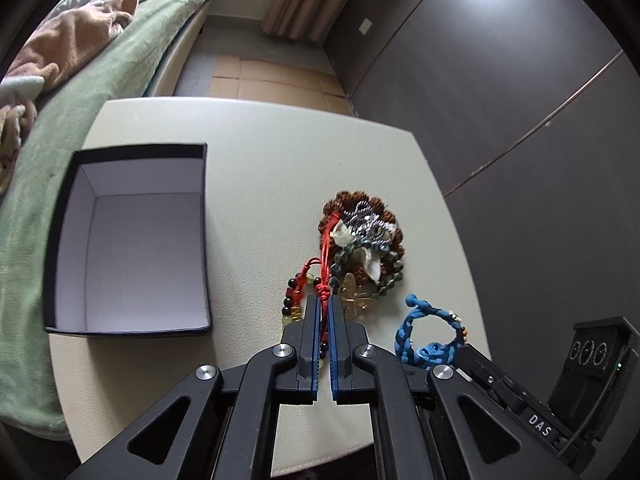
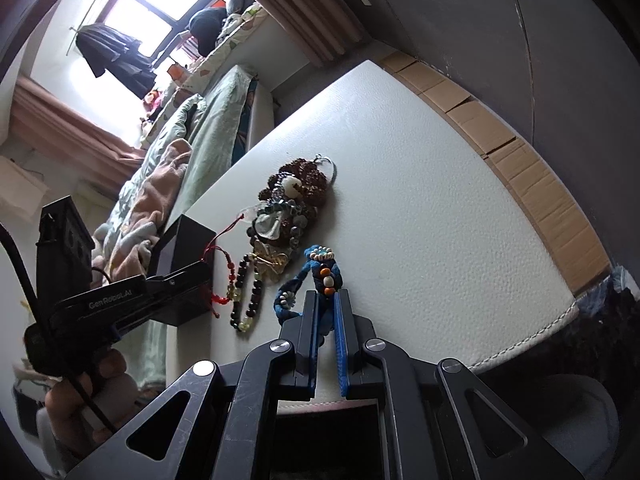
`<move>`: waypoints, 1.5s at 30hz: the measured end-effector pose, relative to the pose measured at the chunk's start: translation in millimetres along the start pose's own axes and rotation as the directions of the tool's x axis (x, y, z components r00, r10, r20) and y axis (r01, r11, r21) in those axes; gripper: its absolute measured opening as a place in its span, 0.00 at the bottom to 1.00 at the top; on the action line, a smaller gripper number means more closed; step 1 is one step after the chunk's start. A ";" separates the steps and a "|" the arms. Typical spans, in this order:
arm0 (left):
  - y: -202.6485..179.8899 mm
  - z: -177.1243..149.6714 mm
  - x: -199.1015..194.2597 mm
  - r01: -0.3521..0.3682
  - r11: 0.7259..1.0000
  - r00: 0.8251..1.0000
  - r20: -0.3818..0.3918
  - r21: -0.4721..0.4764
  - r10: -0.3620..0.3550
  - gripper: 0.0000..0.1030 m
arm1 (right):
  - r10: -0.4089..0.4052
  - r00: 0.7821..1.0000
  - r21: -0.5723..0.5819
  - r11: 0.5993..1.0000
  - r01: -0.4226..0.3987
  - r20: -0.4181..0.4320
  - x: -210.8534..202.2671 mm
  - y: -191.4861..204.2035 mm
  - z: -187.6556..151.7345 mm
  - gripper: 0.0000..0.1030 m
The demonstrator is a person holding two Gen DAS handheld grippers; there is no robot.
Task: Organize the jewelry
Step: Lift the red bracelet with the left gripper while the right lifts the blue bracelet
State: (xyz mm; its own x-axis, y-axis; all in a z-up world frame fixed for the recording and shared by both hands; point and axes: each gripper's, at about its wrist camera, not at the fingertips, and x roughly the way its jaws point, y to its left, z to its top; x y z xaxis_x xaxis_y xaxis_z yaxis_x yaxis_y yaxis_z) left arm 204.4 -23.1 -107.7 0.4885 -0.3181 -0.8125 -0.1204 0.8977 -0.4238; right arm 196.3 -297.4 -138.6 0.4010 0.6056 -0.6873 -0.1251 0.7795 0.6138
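1. Left gripper (image 1: pixel 325 300): jaws pressed nearly together, pinching the red cord (image 1: pixel 325 264) of a bead bracelet (image 1: pixel 294 300) at its knot. Cord runs up from the tips to the jewelry pile (image 1: pixel 362 240).
2. Right gripper (image 2: pixel 325 300): jaws close together, pinching the blue braided bracelet (image 2: pixel 320 276) w/ its white & orange beads just beyond the tips. In the left wrist view the same blue bracelet (image 1: pixel 426 334) sits right of the left gripper, partly behind the other tool.
3. Pile: brown bead ring, silver chain, grey-green beads, pale shell bits, gold butterfly piece (image 1: pixel 356 296), all heaped & touching, mid-right on the cream table (image 1: pixel 260 200).
4. Box (image 1: pixel 132 240): dark outside, white inside, open top, nothing in it; stands on the table's left part, well apart from the pile.
5. Bed w/ green cover (image 1: pixel 120 64) just beside the table, far side of the box.
6. Person's hand (image 2: pixel 84 396) grips the left tool's handle, seen low left in the right wrist view.
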 end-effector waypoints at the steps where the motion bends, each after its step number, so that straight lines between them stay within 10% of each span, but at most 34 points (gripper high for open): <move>1: 1.2 0.5 -6.7 0.008 1.000 1.000 0.011 -0.003 -0.008 0.03 | 0.004 1.000 -0.006 1.000 -0.004 0.005 -1.6 4.1 1.0 0.09; 19: 23.0 11.5 -80.7 0.077 0.997 0.990 0.116 -0.018 -0.074 0.05 | 0.053 0.997 -0.104 0.993 -0.048 0.055 -12.6 78.9 14.6 0.09; 21: 16.2 9.3 -68.6 0.081 0.997 0.994 0.077 -0.003 -0.080 0.14 | 0.048 0.997 -0.095 0.995 -0.042 0.064 -15.0 76.1 13.7 0.09; 23: 8.0 6.0 -56.4 0.072 0.997 0.996 0.056 0.013 -0.072 0.54 | 0.039 0.997 -0.081 0.996 -0.033 0.073 -20.5 69.8 10.7 0.09; 25: 2.3 2.8 -47.9 0.078 0.997 0.995 0.065 0.020 -0.079 0.61 | 0.030 0.997 -0.066 0.998 -0.025 0.077 -25.7 61.4 8.1 0.09; 28: -5.0 1.9 -27.9 0.071 0.997 0.997 0.025 0.024 -0.072 0.61 | 0.013 0.996 -0.038 0.999 -0.010 0.087 -33.7 45.3 4.7 0.09; 32: -9.8 1.4 3.3 0.042 0.999 0.998 -0.041 0.015 -0.041 0.31 | -0.004 0.996 0.000 1.000 0.004 0.094 -41.1 22.5 2.1 0.09; 45: -13.1 -4.9 65.6 -0.067 0.998 0.988 -0.137 0.008 0.068 0.14 | -0.025 0.994 0.073 0.997 0.018 0.102 -48.6 -21.0 3.7 0.09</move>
State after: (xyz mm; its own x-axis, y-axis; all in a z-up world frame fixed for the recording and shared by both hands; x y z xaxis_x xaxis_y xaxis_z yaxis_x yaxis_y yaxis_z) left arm 233.8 -57.3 -157.4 0.3562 -0.2955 -0.8865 -0.1457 0.9195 -0.3650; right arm 182.9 -343.8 -116.7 0.4944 0.5663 -0.6594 -0.0511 0.7763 0.6283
